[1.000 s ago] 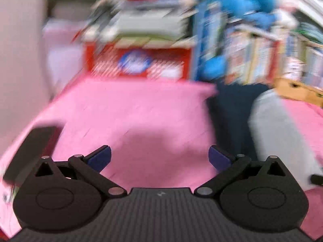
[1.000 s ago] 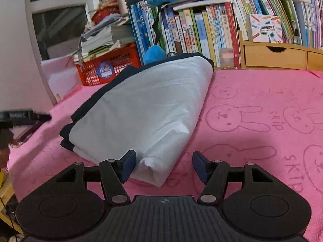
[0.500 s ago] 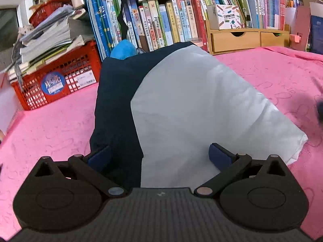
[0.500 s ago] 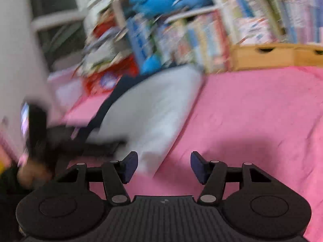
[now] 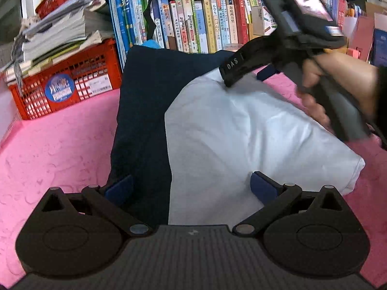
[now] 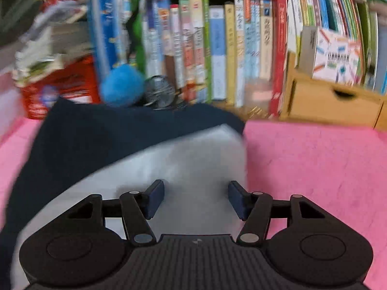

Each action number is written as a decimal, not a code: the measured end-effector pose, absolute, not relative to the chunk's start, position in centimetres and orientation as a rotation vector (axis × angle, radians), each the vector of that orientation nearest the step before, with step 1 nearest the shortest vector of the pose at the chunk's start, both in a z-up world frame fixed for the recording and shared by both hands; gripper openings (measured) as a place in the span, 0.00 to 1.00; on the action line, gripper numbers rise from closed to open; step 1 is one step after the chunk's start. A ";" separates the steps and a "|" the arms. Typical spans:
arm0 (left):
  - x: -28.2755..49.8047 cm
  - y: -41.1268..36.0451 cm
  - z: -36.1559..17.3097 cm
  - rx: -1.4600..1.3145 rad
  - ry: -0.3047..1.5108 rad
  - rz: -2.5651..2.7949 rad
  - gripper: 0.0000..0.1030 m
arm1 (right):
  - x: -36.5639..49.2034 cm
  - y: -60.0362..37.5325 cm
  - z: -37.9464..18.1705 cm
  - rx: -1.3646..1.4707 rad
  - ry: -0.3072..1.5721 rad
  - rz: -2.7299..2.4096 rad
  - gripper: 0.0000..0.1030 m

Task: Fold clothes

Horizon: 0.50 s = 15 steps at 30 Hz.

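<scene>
A folded white garment (image 5: 254,140) lies on top of a dark navy garment (image 5: 142,111) on the pink cloth. My left gripper (image 5: 191,189) is open at the near end of the stack, its fingers straddling the seam between navy and white. My right gripper (image 6: 196,199) is open and hovers over the far end of the white garment (image 6: 188,159), with the navy garment (image 6: 96,135) beyond. The right gripper also shows in the left wrist view (image 5: 249,72), held by a hand above the far end of the white garment.
The pink bunny-print cloth (image 5: 55,149) covers the surface. A red basket of papers (image 5: 67,82) stands at the back left. A row of books (image 5: 193,24) and a wooden drawer box (image 6: 333,101) line the back. A blue plush (image 6: 121,87) sits behind the garments.
My left gripper swung from bare pink cloth to the near end of the stack. My right gripper moved from the stack's near corner over to its far end.
</scene>
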<state>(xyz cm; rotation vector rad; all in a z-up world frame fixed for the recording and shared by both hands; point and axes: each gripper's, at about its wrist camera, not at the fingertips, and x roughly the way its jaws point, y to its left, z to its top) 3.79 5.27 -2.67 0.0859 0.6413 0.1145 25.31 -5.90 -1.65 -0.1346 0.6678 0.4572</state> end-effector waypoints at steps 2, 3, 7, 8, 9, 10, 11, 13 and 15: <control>3.7 5.3 -2.7 0.085 0.641 0.111 1.00 | 26.1 -6.2 -1.7 -0.107 0.669 0.450 0.80; 3.7 5.4 -2.7 0.083 0.642 0.110 1.00 | 26.5 -6.4 -1.8 -0.093 0.670 0.446 0.84; 3.6 5.6 -2.8 0.073 0.644 0.103 1.00 | 28.1 -7.0 -1.9 -0.039 0.673 0.432 0.95; 3.6 5.7 -2.8 0.071 0.644 0.102 1.00 | 28.5 -7.2 -1.9 -0.025 0.674 0.428 1.00; 3.6 5.7 -2.8 0.069 0.645 0.101 1.00 | 28.9 -7.3 -2.0 -0.011 0.674 0.424 1.00; 3.6 5.8 -2.9 0.066 0.646 0.100 1.00 | 29.3 -7.5 -2.0 0.002 0.675 0.421 1.00; 3.6 5.9 -2.9 0.063 0.647 0.098 1.00 | 29.7 -7.6 -2.1 0.016 0.676 0.417 1.00; 3.5 6.1 -3.0 0.053 0.650 0.095 1.00 | 30.5 -8.0 -2.1 0.044 0.677 0.410 1.00; 3.6 6.3 -3.0 0.044 0.653 0.091 1.00 | 31.2 -8.3 -2.2 0.071 0.678 0.402 0.95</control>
